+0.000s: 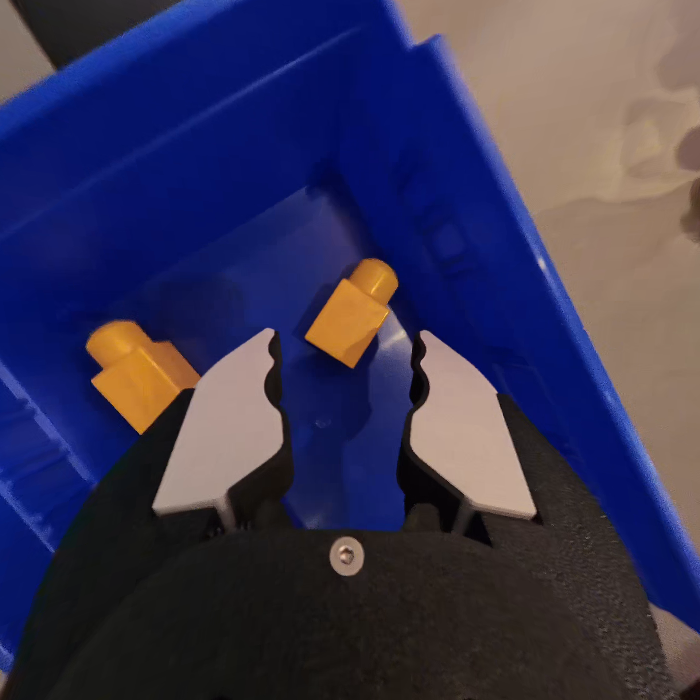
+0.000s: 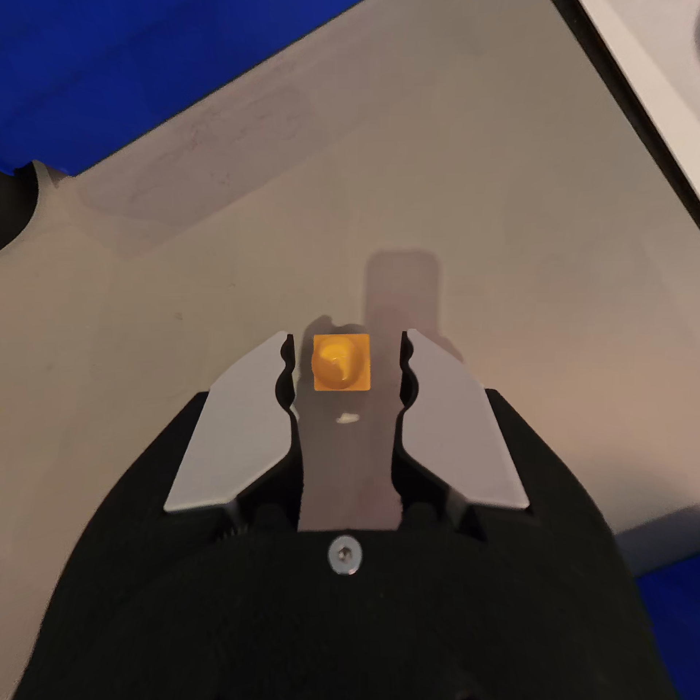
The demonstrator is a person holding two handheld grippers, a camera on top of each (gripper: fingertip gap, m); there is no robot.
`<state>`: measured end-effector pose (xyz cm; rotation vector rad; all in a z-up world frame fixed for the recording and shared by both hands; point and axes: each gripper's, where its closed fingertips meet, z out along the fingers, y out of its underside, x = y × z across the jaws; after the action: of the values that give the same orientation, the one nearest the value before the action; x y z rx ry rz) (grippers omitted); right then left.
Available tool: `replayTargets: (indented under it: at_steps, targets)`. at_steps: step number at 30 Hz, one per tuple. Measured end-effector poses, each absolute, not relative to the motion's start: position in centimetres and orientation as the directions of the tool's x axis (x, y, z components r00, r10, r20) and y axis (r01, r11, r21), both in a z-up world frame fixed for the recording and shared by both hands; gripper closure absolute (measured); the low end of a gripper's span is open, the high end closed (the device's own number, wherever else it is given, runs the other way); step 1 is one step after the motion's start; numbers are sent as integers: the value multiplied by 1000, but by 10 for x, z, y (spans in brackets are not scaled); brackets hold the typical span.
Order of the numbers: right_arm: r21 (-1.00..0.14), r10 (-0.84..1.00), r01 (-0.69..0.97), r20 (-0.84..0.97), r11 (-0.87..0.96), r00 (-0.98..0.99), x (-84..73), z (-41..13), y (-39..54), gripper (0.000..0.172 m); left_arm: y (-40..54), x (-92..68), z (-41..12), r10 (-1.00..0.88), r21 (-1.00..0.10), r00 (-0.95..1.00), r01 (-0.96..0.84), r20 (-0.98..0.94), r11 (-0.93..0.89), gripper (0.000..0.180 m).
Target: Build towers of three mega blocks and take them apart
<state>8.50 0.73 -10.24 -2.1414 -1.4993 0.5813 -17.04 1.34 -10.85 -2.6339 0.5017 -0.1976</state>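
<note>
Blocks: one (image 2: 341, 361) stands stud-up on the worktop (image 2: 151, 341) between my wide right jaws (image 2: 347, 335), untouched; my left jaws (image 1: 346, 333), wide and empty, face another (image 1: 346, 329) lying in the bin (image 1: 227, 151).

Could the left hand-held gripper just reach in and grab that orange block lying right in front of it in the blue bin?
Probably yes. The left hand-held gripper is open inside the blue bin, and the orange block lies on its side just ahead, with nothing between. The bin wall close on the right might crowd one finger.
</note>
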Motion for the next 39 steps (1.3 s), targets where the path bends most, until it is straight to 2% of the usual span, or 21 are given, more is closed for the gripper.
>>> replayTargets:
  at_steps: [1, 4, 8, 11, 12, 13, 14, 17, 20, 22, 25, 27, 29, 31, 34, 39]
  targets:
    - [-585, 947, 755, -74, -296, 314, 85, -103, 7, 117, 15, -169, -110, -428, -450, 903, -376, 17, -810, 114]
    - [-576, 950, 766, -67, -286, 305, 87, -106, 6, 117, 17, -158, -122, -581, -428, 814, -533, -24, -730, 111]
    - [-565, 952, 776, -60, -280, 300, 89, -108, 6, 118, 18, -164, -139, -650, -340, 752, -641, -103, -688, 110]
    - [-559, 949, 777, -63, -291, 310, 91, -107, 7, 117, 19, -167, -150, -646, -306, 759, -636, -84, -708, 115]
    - [-559, 947, 775, -64, -296, 315, 93, -106, 8, 117, 20, -163, -149, -645, -328, 762, -625, -59, -709, 120]
    - [-559, 945, 772, -67, -302, 321, 95, -105, 8, 117, 21, -160, -149, -645, -351, 763, -617, -44, -705, 127]
    - [-561, 942, 767, -71, -310, 329, 98, -103, 9, 117, 21, -160, -149, -650, -354, 759, -619, -40, -701, 142]
    - [-591, 935, 738, -86, -326, 344, 103, -94, 10, 117, 17, -164, -150, -650, -343, 758, -626, -54, -700, 144]
    - [-695, 947, 664, -75, -275, 314, 95, -71, 11, 122, 16, -186, -132, -585, -346, 796, -598, -154, -723, 144]
    - [-800, 967, 574, -32, -176, 252, 79, -40, 4, 122, 12, -188, -96, -538, -428, 826, -553, -170, -714, 144]
    - [-934, 994, 355, 7, -33, 112, 51, 17, -29, 123, -2, -150, -18, -566, -660, 821, -470, -81, -586, 144]
    - [-985, 999, 175, 16, 11, 28, 37, 51, -54, 123, -25, -100, 33, -687, -804, 727, -408, 0, -432, 144]
    - [-999, 1000, 43, -8, -7, -24, 30, 75, -73, 123, -53, -47, 66, -821, -884, 570, -379, 8, -272, 144]
    - [-997, 997, -35, -63, -65, -53, 27, 89, -81, 122, -73, -10, 73, -887, -896, 461, -398, -9, -198, 144]
    - [-977, 979, -122, -156, -172, -131, 29, 101, -88, 123, -87, 22, 70, -927, -889, 374, -418, 17, -185, 144]
    - [-979, 966, -49, -187, -199, -176, 27, 86, -89, 134, -86, 38, 59, -936, -883, 346, -418, 63, -214, 144]
